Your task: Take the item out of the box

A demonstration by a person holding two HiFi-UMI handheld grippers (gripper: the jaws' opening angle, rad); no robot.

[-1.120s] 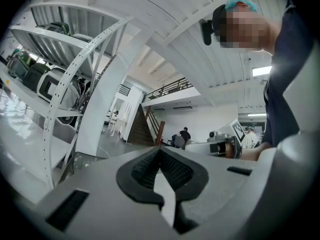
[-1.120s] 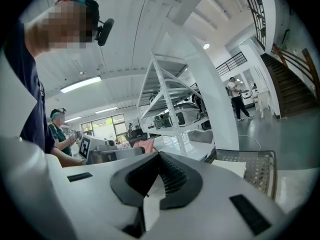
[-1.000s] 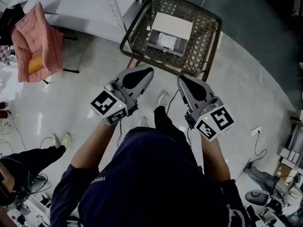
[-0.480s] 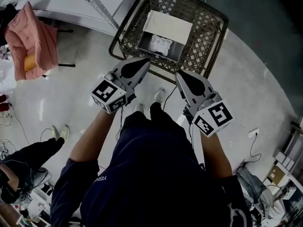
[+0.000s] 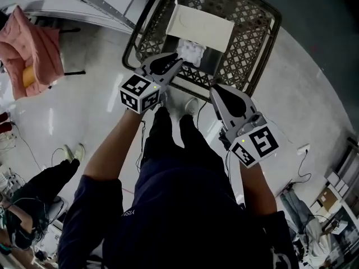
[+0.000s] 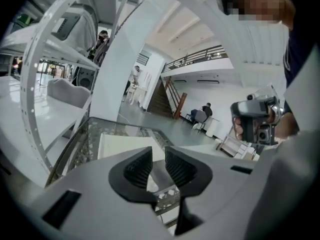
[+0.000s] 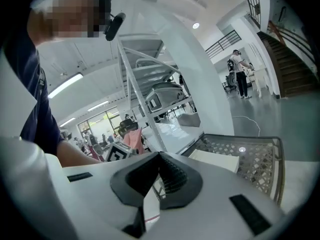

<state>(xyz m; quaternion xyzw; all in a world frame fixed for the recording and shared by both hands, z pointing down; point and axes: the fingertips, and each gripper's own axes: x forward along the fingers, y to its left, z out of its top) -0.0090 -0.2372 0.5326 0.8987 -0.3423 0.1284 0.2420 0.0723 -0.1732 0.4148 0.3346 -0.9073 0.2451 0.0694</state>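
Reaching further forward than a second ago with left gripper (image 5: 178, 64), now crossing near rim of dark lattice-wire basket (image 5: 255, 49); jaws just parting, slightly released, gripping nothing. Holding right gripper (image 5: 216, 89) just outside basket's near rim, jaws clenched together, empty. Noting crumpled white item (image 5: 190, 50) lying inside open white cardboard box (image 5: 202, 26) at basket's centre.

- A dark lattice basket (image 5: 252, 21) carries an open pale box (image 5: 202, 24), which sits on the basket's bottom towards its near left side.
- A glossy pale floor (image 5: 84, 111) spreads below the basket.
- A thin dark cable (image 5: 306, 164) lies loose on the floor at the right.
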